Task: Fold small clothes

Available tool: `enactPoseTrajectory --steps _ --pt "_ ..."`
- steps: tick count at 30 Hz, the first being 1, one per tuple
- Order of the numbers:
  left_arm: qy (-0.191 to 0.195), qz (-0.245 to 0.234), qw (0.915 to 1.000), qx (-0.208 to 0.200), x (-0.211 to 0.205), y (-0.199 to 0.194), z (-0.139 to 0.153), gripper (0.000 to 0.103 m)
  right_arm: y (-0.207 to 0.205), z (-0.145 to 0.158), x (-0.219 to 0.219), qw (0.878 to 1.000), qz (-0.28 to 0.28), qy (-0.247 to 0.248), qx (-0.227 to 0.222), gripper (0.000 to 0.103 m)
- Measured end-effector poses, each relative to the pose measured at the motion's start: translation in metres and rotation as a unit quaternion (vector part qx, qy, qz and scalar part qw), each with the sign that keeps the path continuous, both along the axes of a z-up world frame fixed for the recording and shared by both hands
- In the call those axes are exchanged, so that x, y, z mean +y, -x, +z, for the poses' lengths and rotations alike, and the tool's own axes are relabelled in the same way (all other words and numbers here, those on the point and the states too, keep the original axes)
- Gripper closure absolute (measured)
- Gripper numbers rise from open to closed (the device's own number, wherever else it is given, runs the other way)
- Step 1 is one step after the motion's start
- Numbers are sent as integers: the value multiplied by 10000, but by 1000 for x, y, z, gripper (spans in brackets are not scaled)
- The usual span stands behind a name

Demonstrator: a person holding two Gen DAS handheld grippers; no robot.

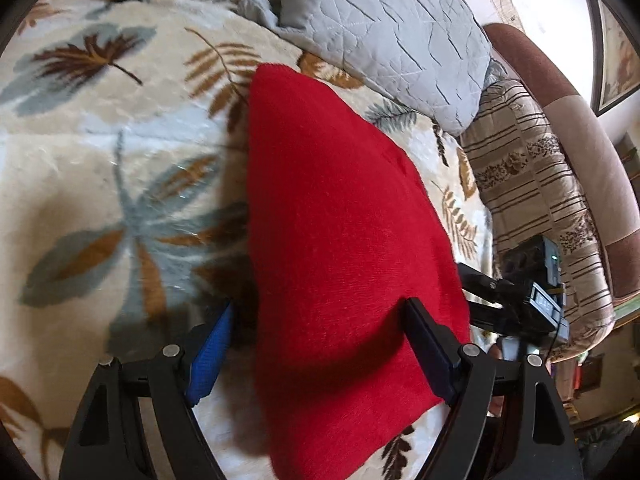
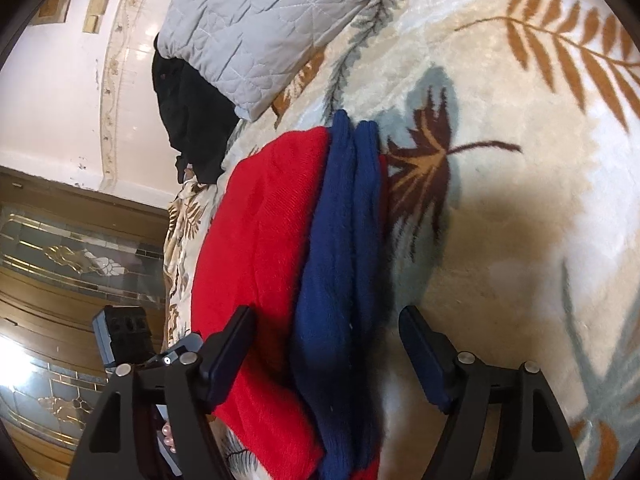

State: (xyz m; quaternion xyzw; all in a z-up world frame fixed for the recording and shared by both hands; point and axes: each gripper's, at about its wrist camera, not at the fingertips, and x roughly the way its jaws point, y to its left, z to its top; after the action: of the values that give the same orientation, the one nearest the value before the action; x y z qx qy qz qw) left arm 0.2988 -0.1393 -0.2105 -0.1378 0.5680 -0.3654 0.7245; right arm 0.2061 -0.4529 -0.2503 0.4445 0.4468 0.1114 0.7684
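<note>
Item one, left wrist view: my left gripper (image 1: 320,344) sits at the bottom of the frame with its jaws spread wide, released, grasping nothing. The red garment (image 1: 340,240) runs from the upper centre down to the lower edge, passing between the two fingers; the right-hand finger lies over the cloth, but whether it touches I cannot tell. The left-hand finger stands clear of the cloth's edge.

Item two, same view: the leaf-print blanket (image 1: 100,160) fills the left half under the garment. A grey quilted pillow (image 1: 380,28) lies at the top centre, and a striped cushion (image 1: 532,200) at the right. My other tool shows as dark hardware at the lower right.

Item three, right wrist view: my right gripper (image 2: 328,356) is at the bottom, jaws apart, unclenched, holding nothing. The red garment (image 2: 260,260) lies left of centre with a blue garment (image 2: 344,260) folded lengthwise against its right side, running up the middle of the frame. The blue piece lies between the fingers, neither pad pressing it that I can see. A black cloth (image 2: 188,120) sits at the upper left below the pillow (image 2: 260,20).
</note>
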Motion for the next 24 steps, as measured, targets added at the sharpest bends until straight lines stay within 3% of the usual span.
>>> enactPoseTrajectory --steps 6,10,15,24 --pt "222 -31 9997 -12 -9 0 -1 21 -22 -4 11 9994 198 -190 -192 24" --pt "225 -19 9996 -196 -10 3 3 33 -32 0 29 9985 411 140 -319 26" --pt "237 -45 9985 -486 -9 6 10 49 -34 4 36 9981 386 195 -438 46" --pt "285 7 9955 -904 -5 20 32 55 -28 33 51 9934 347 757 -788 53"
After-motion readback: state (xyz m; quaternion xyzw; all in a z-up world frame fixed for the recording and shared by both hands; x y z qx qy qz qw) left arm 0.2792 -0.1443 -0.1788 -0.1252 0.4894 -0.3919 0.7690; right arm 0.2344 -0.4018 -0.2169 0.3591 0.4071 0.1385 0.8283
